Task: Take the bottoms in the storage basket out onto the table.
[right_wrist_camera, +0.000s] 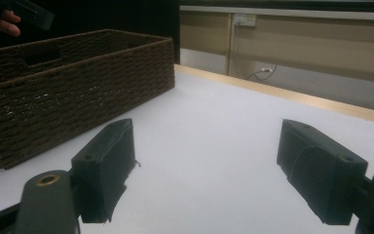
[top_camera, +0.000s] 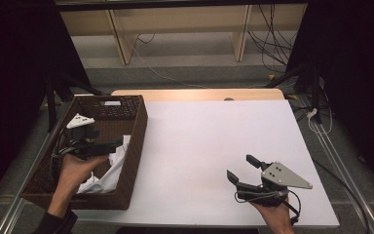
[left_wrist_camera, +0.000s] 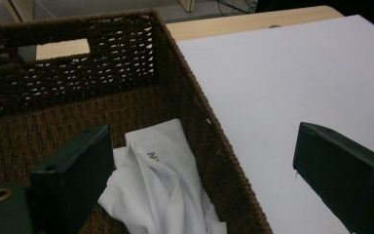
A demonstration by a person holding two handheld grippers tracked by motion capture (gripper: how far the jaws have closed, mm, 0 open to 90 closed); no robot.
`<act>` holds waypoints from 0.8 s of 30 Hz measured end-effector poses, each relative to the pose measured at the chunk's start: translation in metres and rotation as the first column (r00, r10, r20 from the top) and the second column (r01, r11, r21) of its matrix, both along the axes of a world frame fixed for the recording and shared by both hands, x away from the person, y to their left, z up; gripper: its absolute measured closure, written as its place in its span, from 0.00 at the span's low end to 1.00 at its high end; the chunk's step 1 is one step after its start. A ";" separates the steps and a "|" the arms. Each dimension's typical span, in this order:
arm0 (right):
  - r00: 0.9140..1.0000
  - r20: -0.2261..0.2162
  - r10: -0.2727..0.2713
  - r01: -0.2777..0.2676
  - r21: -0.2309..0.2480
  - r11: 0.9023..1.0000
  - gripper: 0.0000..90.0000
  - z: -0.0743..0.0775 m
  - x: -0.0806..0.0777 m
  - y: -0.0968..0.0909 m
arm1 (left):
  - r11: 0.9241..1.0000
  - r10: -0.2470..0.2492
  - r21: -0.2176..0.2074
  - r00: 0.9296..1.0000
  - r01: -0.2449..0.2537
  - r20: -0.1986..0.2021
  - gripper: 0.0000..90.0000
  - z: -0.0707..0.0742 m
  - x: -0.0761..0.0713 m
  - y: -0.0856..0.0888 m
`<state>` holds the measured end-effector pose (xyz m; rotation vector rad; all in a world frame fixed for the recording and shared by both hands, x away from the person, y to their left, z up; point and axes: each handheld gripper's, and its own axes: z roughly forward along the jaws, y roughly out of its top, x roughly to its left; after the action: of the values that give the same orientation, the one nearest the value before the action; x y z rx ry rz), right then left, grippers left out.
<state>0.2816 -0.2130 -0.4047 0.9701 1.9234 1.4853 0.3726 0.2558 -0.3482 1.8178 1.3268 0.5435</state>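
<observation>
A brown wicker basket stands at the left end of the white table. Crumpled white cloth lies inside it, against the right wall. My left gripper hovers over the basket, open, with nothing between its jaws. In the left gripper view the cloth lies below the left gripper, whose jaws straddle the basket wall. My right gripper is low over the table's near right part, open and empty. The right gripper view has the right gripper facing the basket's side across bare table.
Beyond the table's wooden far edge is a floor with cables and wooden furniture legs. Black stand legs rise at the right and left. A hand shows at the top left of the right gripper view.
</observation>
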 end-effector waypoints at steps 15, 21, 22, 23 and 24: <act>1.000 -0.006 -0.001 0.000 -0.004 1.000 0.25 -0.001 0.000 0.001 | 0.997 0.061 0.060 0.990 -0.054 -0.124 0.08 -0.020 0.013 0.012; 1.000 -0.008 -0.002 0.002 -0.005 1.000 0.25 -0.001 0.001 0.000 | 0.995 0.078 0.072 0.983 -0.067 -0.165 0.08 -0.028 0.020 0.015; 1.000 -0.009 -0.003 0.003 -0.007 1.000 0.25 -0.001 0.001 0.000 | 0.995 0.084 0.077 0.979 -0.071 -0.184 0.08 -0.032 0.023 0.016; 1.000 -0.009 -0.003 0.003 -0.007 1.000 0.25 -0.001 0.001 0.000 | 0.995 0.084 0.077 0.979 -0.071 -0.184 0.08 -0.032 0.023 0.016; 1.000 -0.010 -0.004 0.004 -0.006 1.000 0.25 -0.001 0.001 0.000 | 0.994 0.091 0.083 0.975 -0.076 -0.201 0.08 -0.034 0.027 0.016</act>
<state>0.2827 -0.2126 -0.4057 0.9798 1.9308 1.4746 0.3997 0.2721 -0.3826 1.9271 1.5451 0.4648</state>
